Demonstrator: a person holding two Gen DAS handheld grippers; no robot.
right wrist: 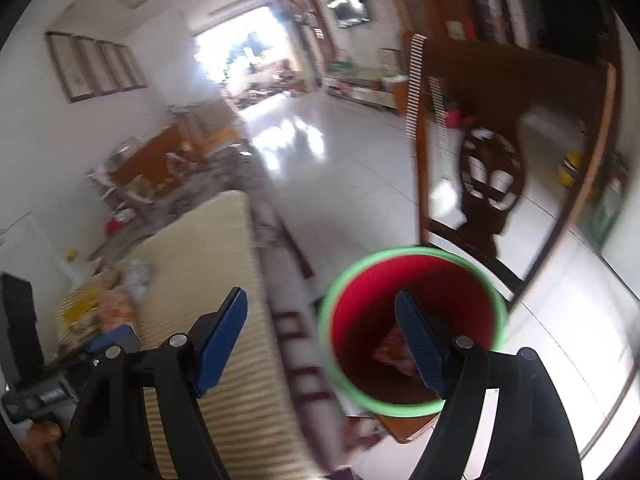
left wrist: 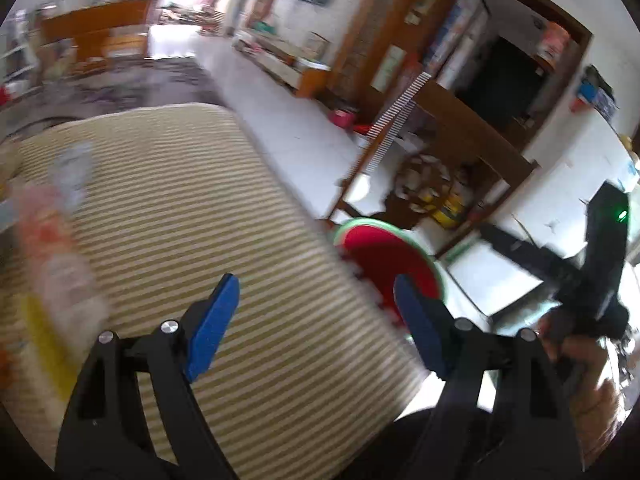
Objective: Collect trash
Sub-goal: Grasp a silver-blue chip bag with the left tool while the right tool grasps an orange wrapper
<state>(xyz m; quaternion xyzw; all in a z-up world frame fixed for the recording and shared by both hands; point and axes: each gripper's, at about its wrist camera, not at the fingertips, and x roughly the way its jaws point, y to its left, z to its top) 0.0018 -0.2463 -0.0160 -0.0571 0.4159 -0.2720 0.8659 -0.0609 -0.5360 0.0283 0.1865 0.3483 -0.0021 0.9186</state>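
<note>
Beside the striped bench (left wrist: 224, 216) stands a red bucket with a green rim (right wrist: 412, 332), on the floor just off the bench's edge. Down at the bucket's bottom lies a crumpled pinkish scrap (right wrist: 390, 354). The right tool (right wrist: 322, 334) hangs over the bucket's near rim with its blue fingers spread wide and nothing between them; one finger shows against the bucket's red inside, the other against the bench. The left tool (left wrist: 316, 328) is over the bench edge nearest the bucket, likewise wide and empty. At the bench end farthest from the bucket lies a blurred heap of wrappers and bags (left wrist: 60, 248), yellow, orange and pale. A dark wooden chair (right wrist: 488, 184) stands beyond the bucket on the shiny floor (right wrist: 340, 184).
</note>
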